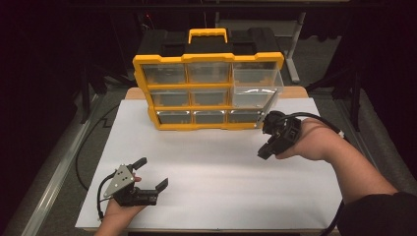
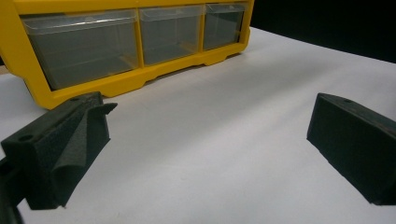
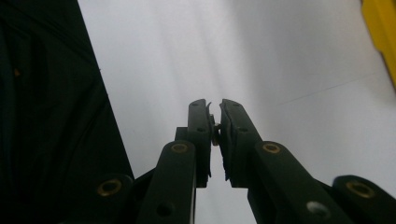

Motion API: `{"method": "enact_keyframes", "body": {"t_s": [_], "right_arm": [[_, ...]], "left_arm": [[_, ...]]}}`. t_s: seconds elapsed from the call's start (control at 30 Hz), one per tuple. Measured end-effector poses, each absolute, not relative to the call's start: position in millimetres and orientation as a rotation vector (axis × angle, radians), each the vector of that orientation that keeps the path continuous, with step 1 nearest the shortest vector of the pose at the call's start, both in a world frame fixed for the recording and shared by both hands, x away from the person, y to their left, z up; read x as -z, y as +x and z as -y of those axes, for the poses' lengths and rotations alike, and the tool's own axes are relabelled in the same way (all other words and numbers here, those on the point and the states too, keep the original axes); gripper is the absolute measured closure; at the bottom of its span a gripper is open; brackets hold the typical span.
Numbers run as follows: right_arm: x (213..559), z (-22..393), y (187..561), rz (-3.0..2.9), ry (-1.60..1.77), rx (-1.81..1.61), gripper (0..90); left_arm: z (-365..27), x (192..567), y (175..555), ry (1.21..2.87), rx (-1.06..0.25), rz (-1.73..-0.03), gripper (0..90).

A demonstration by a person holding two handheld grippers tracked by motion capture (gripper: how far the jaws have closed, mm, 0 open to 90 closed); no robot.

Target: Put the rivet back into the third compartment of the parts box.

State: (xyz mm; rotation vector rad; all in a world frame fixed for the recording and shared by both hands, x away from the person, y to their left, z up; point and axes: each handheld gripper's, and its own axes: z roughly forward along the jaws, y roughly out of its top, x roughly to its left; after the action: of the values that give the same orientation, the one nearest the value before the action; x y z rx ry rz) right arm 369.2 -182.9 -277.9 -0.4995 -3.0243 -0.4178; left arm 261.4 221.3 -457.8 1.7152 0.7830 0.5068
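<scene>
Right now my right gripper point(image 3: 214, 108) has its jaws pinched almost together on something tiny: a small pale sliver shows in the narrow gap, too small for me to name. That hand hangs above the white table sheet point(image 1: 221, 162), just in front of the yellow organizer point(image 1: 209, 91), whose right middle drawer point(image 1: 256, 89) stands pulled out, clear and apparently empty. My left gripper point(image 1: 147, 173) rests low near the front left of the sheet with its jaws spread wide and nothing between them, well apart from the organizer, whose bottom row of clear drawers it looks toward.

I judge the piece is meant for the pulled-out drawer. The risk is the grip itself: so slight a thing sits only at the tips, and any slackening or a knock against the drawer's front wall could drop it onto the sheet. A push on the drawer could also shift the unsteadied organizer.
</scene>
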Motion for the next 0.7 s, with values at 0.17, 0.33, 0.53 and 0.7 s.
{"method": "enact_keyframes", "body": {"t_s": [0.17, 0.33, 0.53, 0.7], "right_arm": [[254, 182, 370, 3.043, -0.497, 0.430, 84.2], [233, 182, 371, 3.053, -0.502, 0.432, 84.2], [208, 181, 375, 3.077, -0.520, 0.433, 84.1], [186, 178, 379, 3.093, -0.528, 0.445, 84.1]], "left_arm": [[-221, 457, 261, 1.708, -0.503, -0.780, 0.4], [-221, 458, 261, 1.709, -0.501, -0.778, 0.4], [-221, 457, 260, 1.713, -0.498, -0.773, 0.4], [-221, 457, 260, 1.713, -0.496, -0.773, 0.4]]}}
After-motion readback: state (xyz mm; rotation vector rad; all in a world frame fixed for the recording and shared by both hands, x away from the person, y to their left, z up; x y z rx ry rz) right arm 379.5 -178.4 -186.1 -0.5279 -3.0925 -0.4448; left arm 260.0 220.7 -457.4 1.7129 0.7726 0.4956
